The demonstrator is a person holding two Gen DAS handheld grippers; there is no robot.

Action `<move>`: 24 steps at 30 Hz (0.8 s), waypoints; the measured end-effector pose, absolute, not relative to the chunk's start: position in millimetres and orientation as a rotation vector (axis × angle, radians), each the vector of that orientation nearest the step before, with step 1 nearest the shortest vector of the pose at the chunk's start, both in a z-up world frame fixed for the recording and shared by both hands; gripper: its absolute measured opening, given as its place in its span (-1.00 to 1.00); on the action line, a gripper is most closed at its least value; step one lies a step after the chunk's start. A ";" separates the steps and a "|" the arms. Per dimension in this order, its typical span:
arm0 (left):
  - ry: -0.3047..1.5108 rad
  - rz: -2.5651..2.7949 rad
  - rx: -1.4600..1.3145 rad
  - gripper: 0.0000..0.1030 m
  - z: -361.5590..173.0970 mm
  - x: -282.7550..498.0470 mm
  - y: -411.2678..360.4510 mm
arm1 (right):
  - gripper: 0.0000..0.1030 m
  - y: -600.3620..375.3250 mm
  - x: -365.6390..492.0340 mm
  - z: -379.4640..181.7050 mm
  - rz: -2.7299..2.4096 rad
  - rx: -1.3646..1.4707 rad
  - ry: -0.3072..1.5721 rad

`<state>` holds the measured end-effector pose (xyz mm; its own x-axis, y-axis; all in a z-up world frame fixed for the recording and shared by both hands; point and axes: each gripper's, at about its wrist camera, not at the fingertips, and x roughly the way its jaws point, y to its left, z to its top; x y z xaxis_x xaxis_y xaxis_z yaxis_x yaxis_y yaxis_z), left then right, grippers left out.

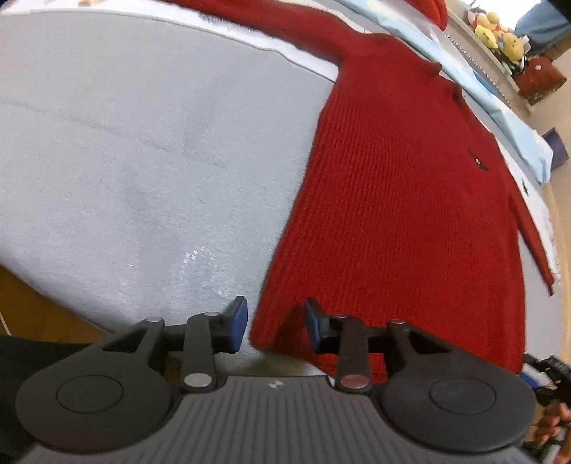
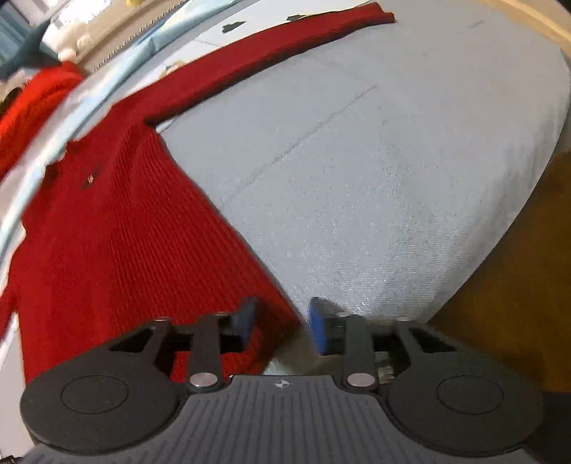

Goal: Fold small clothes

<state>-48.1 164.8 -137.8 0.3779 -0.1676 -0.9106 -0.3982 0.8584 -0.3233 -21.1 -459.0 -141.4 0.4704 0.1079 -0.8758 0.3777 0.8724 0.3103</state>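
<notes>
A small red knit sweater (image 1: 399,200) lies flat on a light grey cloth (image 1: 142,150), sleeves spread out. My left gripper (image 1: 275,323) is open, its blue pads astride the sweater's bottom left hem corner. In the right wrist view the sweater (image 2: 107,232) fills the left side, one sleeve (image 2: 271,53) reaching far right. My right gripper (image 2: 283,326) is open, its blue pads astride the bottom right hem corner, above the grey cloth (image 2: 374,178). Neither gripper holds anything.
A second red garment (image 2: 32,96) lies beyond the sweater's collar. Plush toys (image 1: 499,32) sit on a shelf at the far right. Brown floor (image 2: 517,285) shows past the cloth's edge. A light blue sheet (image 1: 510,125) borders the far side.
</notes>
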 end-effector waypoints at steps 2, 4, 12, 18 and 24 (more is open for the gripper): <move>1.220 0.170 -0.580 -0.27 -149.3 -50.6 164.7 | 0.07 -454.7 -16.6 -147.1 -0.161 0.478 1.105; 1.223 0.182 -0.586 -0.28 -152.0 -47.4 163.2 | 0.10 -446.1 -10.9 -151.1 -0.153 0.433 1.108; 1.156 0.120 -0.442 -0.86 -134.1 -50.5 135.9 | -0.88 -437.2 -2.3 -129.6 -0.174 0.261 0.962; 1.195 0.179 -0.432 -0.86 -138.6 -60.2 144.1 | -0.91 -463.9 -10.4 -119.6 -0.243 0.321 0.928; 1.154 0.158 -0.422 -0.82 -127.7 -58.2 140.6 | -0.96 -482.4 1.7 -149.3 -0.361 0.362 1.023</move>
<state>-58.2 140.6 -127.7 0.4041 -0.0934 -0.9099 -0.3343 0.9109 -0.2420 1.7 -482.4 -149.3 0.4730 -0.1214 -0.8726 0.4533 0.8829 0.1229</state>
